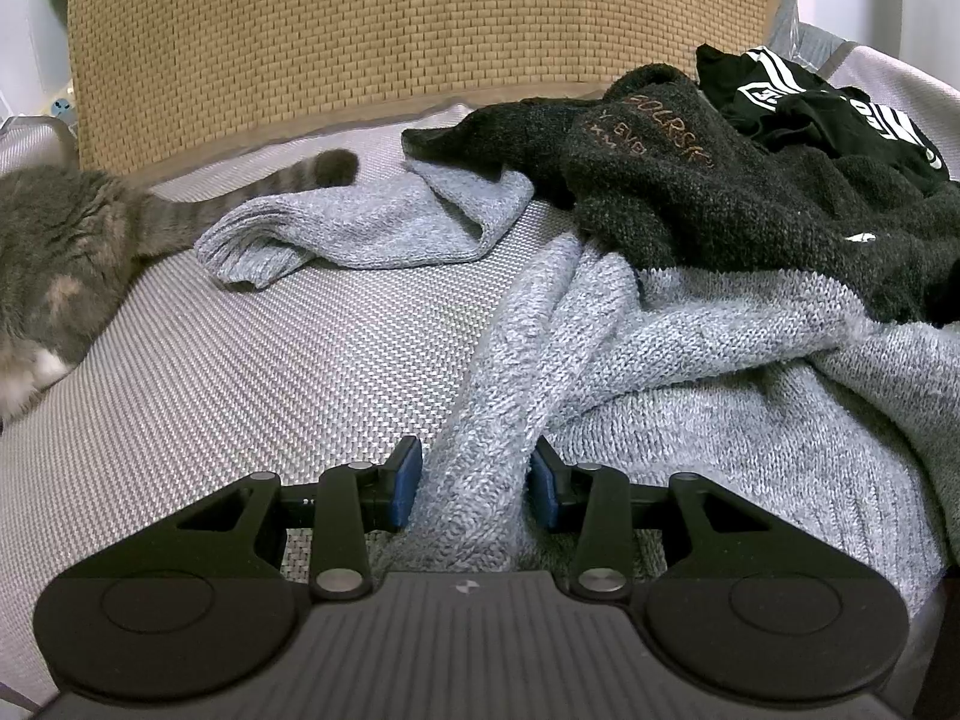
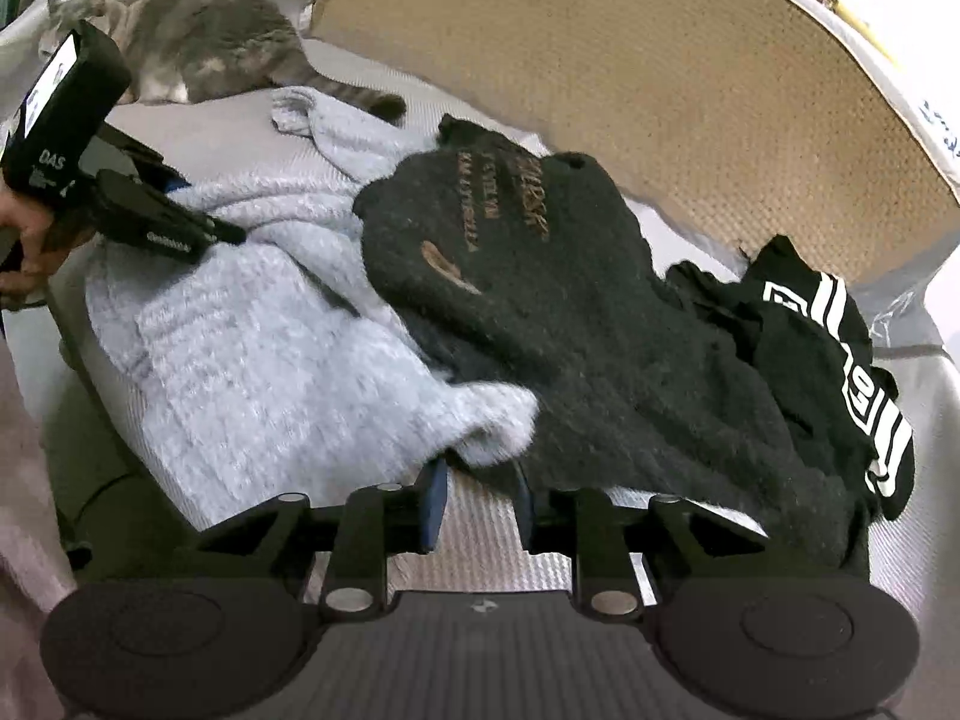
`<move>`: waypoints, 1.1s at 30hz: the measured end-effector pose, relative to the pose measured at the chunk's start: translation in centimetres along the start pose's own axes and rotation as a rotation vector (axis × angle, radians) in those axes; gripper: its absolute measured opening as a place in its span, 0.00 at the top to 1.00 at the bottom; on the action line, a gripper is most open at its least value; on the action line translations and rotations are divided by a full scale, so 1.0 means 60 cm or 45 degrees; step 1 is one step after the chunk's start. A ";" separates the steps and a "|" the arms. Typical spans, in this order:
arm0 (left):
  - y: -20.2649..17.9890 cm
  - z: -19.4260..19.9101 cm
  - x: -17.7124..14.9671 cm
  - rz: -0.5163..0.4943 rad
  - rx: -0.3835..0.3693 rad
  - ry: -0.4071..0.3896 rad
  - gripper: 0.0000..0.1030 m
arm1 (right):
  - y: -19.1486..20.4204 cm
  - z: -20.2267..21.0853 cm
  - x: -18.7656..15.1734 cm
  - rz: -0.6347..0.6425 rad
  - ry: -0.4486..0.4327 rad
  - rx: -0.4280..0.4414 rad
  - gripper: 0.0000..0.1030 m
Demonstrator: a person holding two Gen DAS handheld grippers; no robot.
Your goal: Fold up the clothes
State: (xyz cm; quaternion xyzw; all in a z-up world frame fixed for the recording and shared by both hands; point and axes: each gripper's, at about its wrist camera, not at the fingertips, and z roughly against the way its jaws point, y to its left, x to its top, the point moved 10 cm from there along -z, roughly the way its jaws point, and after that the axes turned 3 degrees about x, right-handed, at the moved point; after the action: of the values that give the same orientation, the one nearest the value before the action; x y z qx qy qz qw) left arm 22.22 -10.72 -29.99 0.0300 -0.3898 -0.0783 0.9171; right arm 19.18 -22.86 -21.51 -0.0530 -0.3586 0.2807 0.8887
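On the woven grey mat [image 1: 252, 372], in front of the tan wicker panel [image 1: 360, 30], lies the light grey sweater [image 1: 690, 372], crumpled, with one sleeve reaching toward the panel. The left gripper [image 1: 474, 480] has a thick bunch of this knit between its blue pads, which press on both sides, so it is closed on the sweater. The right gripper [image 2: 480, 498] stands partly open at the near edge; a corner of the fabric sits at the tips, but no grip is visible. A dark charcoal sweater [image 2: 540, 300] lies over the grey one, away from the panel, and a black striped garment [image 2: 840, 372] beside it. A cat [image 2: 198, 42] rests close to the far sleeve. If the grey sweater is pulled, I think the dark one could drag along, or the cat could step on the sleeve. The right view is blurred, and the hem under the dark sweater is hidden.
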 end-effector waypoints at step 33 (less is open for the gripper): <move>0.003 -0.001 -0.001 0.025 -0.009 0.000 0.59 | 0.026 0.057 -0.024 -0.635 -0.091 -0.084 0.40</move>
State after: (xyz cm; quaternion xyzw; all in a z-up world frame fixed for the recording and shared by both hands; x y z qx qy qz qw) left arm 22.26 -10.55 -30.08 0.0230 -0.3899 -0.0706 0.9179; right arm 15.37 -22.69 -20.30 0.0181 -0.4008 0.0428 0.9150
